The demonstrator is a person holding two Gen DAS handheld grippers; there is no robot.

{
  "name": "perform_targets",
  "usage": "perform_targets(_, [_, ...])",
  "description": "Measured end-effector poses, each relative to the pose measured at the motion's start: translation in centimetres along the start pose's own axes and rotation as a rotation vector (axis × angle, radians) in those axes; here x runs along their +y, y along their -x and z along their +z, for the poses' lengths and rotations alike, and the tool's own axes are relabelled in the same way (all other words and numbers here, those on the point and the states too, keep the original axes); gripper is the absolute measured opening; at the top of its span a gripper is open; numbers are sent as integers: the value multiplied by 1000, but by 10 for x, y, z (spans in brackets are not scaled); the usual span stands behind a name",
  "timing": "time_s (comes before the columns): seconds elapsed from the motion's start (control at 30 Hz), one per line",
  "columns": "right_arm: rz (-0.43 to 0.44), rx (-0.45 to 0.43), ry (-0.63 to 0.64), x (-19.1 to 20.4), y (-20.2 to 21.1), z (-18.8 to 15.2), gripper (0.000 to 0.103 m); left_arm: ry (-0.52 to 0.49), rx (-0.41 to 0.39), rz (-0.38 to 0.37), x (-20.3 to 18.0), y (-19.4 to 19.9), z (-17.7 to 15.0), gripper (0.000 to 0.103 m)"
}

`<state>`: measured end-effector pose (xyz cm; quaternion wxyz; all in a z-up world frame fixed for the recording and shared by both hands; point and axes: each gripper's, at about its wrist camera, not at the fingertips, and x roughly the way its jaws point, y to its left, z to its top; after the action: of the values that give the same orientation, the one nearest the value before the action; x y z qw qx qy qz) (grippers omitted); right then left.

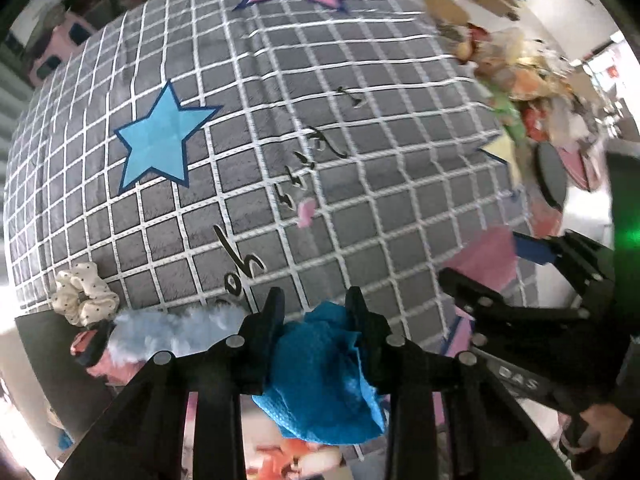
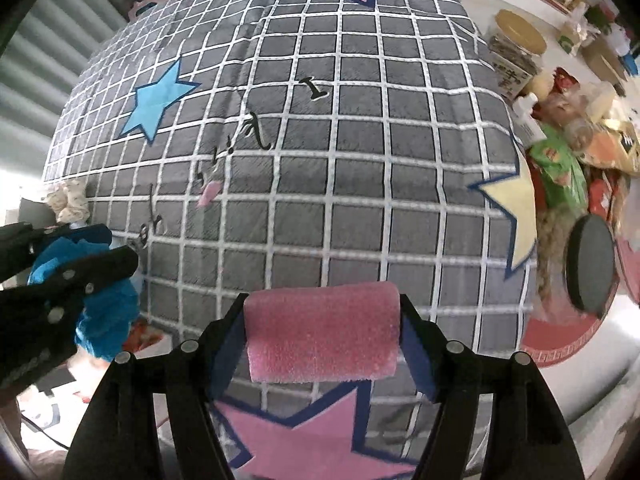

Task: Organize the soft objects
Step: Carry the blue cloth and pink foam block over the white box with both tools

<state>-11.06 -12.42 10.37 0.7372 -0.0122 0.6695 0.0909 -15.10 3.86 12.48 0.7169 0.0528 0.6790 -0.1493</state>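
My left gripper [image 1: 316, 300] points down over the grey grid rug [image 1: 280, 120] and is shut on a crumpled blue cloth [image 1: 320, 380] that hangs between its fingers. To its right, my right gripper [image 1: 482, 258] is shut on a pink sponge block [image 2: 322, 336], held lifted above the rug [image 2: 360, 160]. In the right wrist view that gripper [image 2: 322, 304] clamps the sponge by its two ends. The left gripper [image 2: 108, 246] with the blue cloth [image 2: 108, 320] shows at the left edge. A small pink scrap [image 1: 306, 210] lies on the rug's middle.
A cream dotted scrunchie [image 1: 84, 292] and a fluffy light-blue item [image 1: 172, 328] lie at the rug's near-left edge. Along the right edge is a pile of packets, bottles and a lidded jar [image 2: 516, 44], plus a black round disc [image 2: 590, 264] on a red mat.
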Motion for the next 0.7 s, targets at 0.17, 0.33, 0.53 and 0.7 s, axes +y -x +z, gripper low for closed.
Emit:
perform_targets(0.17, [-3,4,-22,26,-5,-47,71,-53,-13,-43,0,18,-31,34])
perform_targets(0.33, [-9,10,-29,46,3,-73,71,-100,-17,-73,2,37,-67,34])
perform_targets(0.53, [-17,28,-18,77,9,-101,71,-141,-22,-108,13,54,-108,34])
perform_targets(0.7, [-11,44,4,107,13,-124,71,-184,-33,-109,26,67,-146,34])
